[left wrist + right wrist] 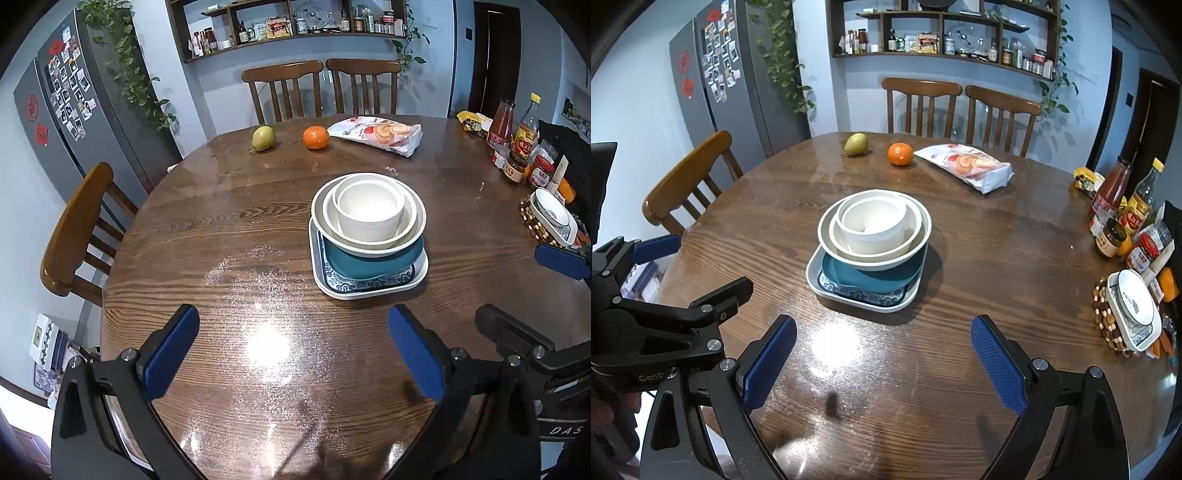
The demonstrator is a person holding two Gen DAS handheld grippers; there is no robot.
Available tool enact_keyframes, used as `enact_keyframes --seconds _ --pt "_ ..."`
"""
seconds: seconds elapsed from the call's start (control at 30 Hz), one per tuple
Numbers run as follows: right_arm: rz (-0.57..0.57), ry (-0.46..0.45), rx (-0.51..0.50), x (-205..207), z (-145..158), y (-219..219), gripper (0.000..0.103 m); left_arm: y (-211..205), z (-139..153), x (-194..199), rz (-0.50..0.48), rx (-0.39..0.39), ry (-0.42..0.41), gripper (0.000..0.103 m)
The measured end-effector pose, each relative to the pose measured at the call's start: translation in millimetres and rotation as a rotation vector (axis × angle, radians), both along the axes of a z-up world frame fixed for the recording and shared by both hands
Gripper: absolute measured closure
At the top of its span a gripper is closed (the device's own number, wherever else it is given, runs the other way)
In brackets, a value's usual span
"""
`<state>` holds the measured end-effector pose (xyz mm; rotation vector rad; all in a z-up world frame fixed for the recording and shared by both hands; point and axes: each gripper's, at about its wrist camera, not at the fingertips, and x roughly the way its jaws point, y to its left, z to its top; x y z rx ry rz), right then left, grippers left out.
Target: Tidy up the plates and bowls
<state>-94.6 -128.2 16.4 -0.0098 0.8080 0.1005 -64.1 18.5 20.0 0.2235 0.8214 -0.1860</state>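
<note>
A round wooden desk (229, 229) is seen from both wrist views. Near its middle one stack of dishes is set: a square white tray (369, 290) with a blue patterned border at the bottom, a teal plate (369, 264) on it, and three nested cream bowls on top, the outer bowl (369, 249), the middle bowl (408, 221) and the small deep bowl (369, 218) innermost. In the right wrist view the same stack (873, 251) is placed at about 12 o'clock from the right hand-held gripper (882, 362), well apart from it, with bare desk between.

Beyond the stack, toward 12 o'clock, one pear (263, 138), one orange (316, 137) and one snack bag (380, 134) are laid in a row near the far edge. At 3 o'clock a cluster of sauce bottles and jars (1123, 218) is gathered, and one small white dish (1136, 306) is rested on a beaded trivet (1102, 317). Three wooden chairs are counted: two at the far side (321, 90), one at 9 o'clock (77, 229).

The left hand-held gripper (293, 350) is held wide, its blue pads far apart with nothing between them. The right hand-held gripper is likewise spread wide and empty. Both are poised above the near desk edge.
</note>
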Motion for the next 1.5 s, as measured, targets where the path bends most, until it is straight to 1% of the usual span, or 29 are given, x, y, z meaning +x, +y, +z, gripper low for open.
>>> enact_keyframes --seconds 1.5 --pt "0.007 0.013 0.002 7.5 -6.6 -6.0 0.007 -2.9 -5.4 8.1 0.006 0.02 0.016 0.001"
